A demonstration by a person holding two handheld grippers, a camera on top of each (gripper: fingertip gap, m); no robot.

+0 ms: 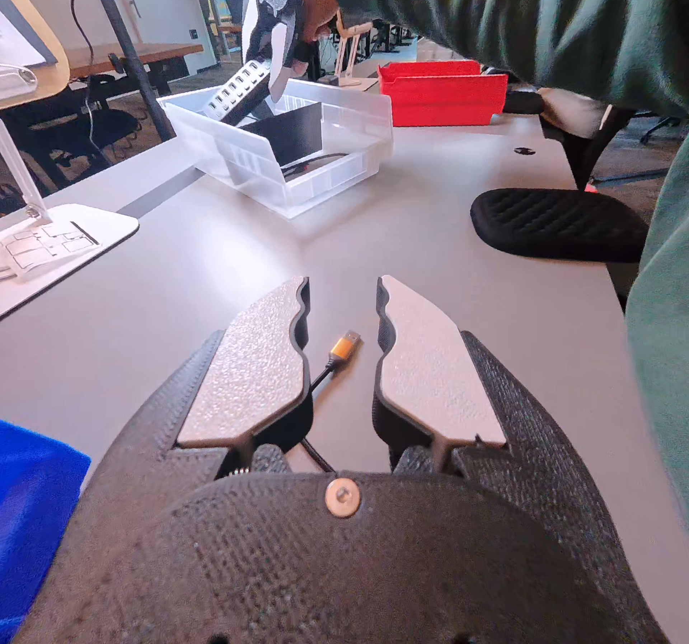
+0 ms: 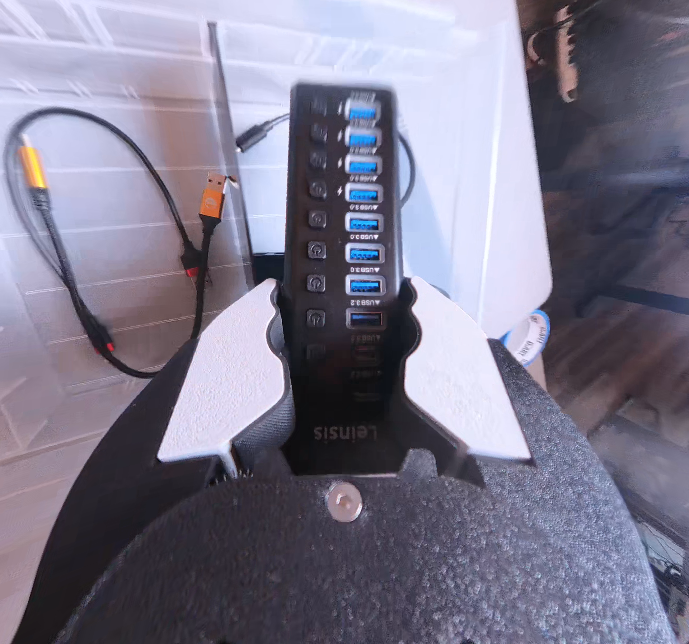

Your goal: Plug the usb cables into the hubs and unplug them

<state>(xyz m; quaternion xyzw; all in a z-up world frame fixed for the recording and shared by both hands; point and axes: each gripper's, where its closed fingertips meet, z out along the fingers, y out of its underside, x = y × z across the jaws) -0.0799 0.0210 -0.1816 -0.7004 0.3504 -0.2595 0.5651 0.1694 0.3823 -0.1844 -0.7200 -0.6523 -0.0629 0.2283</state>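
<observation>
- Jaws of the left gripper (image 1: 343, 318) stand apart with nothing between the pads; they straddle the orange-collared USB plug (image 1: 345, 345), which lies flat on the grey table (image 1: 186, 290) with its metal tip pointing away from the camera and its black cable (image 1: 317, 454) trailing back under the gripper.
- Jaws of the right gripper (image 2: 345, 322) are clamped on the long sides of the black USB hub (image 2: 341, 216), near its lower end; in the left wrist view that hub (image 1: 240, 91) is held tilted over the clear plastic bin (image 1: 298, 178), well apart from the plug.
- Two more orange-collared cables (image 2: 123, 246) lie on the bin floor, one plug (image 2: 212, 197) just beside the hub.
- Handling, as I judge it: the hub looks rigid and fairly light, its casing smooth, so a grip on one end could let it pivot when a plug is pushed in; a hold nearer the middle would resist better.
- The plug is small, stiff and light; the metal collar is the place to pinch, flat faces against the pads; the braided cable is limp and gives no push.
- A skewed pinch would likely miss the blue ports (image 2: 363, 223); the plug must go in square.
</observation>
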